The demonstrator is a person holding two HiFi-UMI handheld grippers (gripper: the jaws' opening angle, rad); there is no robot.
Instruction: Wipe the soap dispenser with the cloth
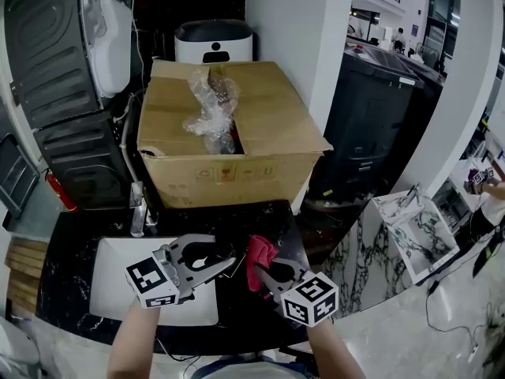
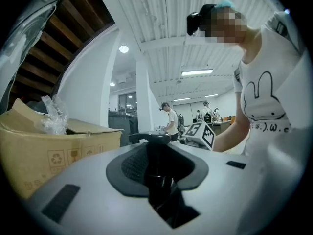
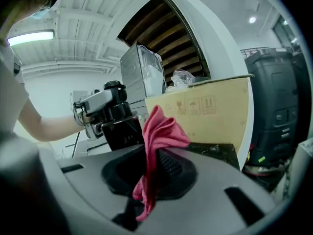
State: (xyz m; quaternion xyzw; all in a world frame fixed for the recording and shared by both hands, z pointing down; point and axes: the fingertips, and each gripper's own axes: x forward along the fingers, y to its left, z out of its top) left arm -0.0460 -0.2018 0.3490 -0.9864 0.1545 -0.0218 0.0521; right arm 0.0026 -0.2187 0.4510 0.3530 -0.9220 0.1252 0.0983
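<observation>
**Left gripper** (image 2: 151, 153): grey moulded jaws with black ribbed pads, clamped on the neck of the soap dispenser (image 2: 157, 175). The dispenser is a glossy black bottle with a square-sided body and a flat pump head, held near the right edge of the sink.

**Right gripper** (image 3: 150, 163): same make, jaws pinched on the cloth (image 3: 159, 131). The cloth is soft pink-red fabric, crumpled, with its folds standing above the jaws and a tail hanging below. It sits just beside the dispenser; whether they touch cannot be told.

**Fittings:** each gripper carries a white cube with square black markers.

**Below:** a white rectangular sink (image 1: 118, 290) set in a black stone counter (image 1: 71, 239) with pale veining.

**Behind:** an open corrugated cardboard box (image 1: 237, 133) holding crinkled clear plastic (image 1: 209, 109).
</observation>
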